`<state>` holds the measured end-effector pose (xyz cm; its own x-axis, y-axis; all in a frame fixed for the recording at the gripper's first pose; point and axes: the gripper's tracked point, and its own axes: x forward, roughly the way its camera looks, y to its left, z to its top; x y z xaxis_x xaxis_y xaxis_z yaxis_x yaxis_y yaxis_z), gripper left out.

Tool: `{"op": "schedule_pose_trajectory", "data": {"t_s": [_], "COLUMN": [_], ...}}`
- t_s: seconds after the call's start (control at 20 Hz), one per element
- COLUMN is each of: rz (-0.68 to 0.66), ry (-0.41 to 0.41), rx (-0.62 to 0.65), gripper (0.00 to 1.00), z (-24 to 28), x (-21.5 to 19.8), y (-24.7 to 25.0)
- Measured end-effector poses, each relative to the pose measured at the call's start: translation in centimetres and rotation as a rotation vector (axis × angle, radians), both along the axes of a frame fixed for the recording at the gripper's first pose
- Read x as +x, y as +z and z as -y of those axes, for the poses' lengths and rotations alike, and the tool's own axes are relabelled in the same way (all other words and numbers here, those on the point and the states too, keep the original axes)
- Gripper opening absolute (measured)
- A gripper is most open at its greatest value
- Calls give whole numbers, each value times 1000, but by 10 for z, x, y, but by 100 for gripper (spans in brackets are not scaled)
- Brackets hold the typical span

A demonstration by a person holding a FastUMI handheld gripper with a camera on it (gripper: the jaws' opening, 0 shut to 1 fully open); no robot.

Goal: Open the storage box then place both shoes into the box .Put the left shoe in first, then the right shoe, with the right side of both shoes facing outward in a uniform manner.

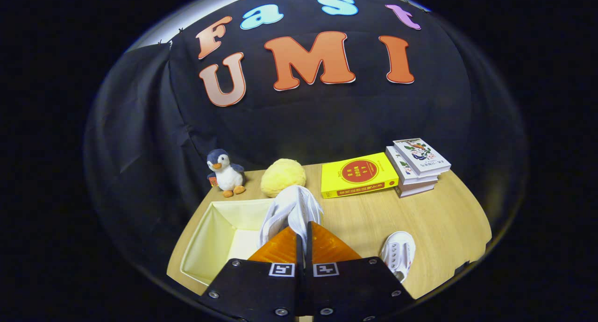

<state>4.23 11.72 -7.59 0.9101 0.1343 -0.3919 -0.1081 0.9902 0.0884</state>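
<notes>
Box at lower left of the frame is open and looks empty; your tool is clamped on a white shoe, which hangs over the box's right wall near frame centre, so by my reading the first placement is under way, not finished. The second shoe lies on the table at lower right, beside the tool, yet to be handled.
</notes>
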Motion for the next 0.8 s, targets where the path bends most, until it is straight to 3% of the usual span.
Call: {"op": "schedule_pose_trajectory", "data": {"t_s": [0.4,0.8], "rz": [-58,-149], "ry": [72,38], "rx": [77,36], "gripper": [0,0], "z": [-119,-163], "x": [-12,2], "y": [-29,-92]}}
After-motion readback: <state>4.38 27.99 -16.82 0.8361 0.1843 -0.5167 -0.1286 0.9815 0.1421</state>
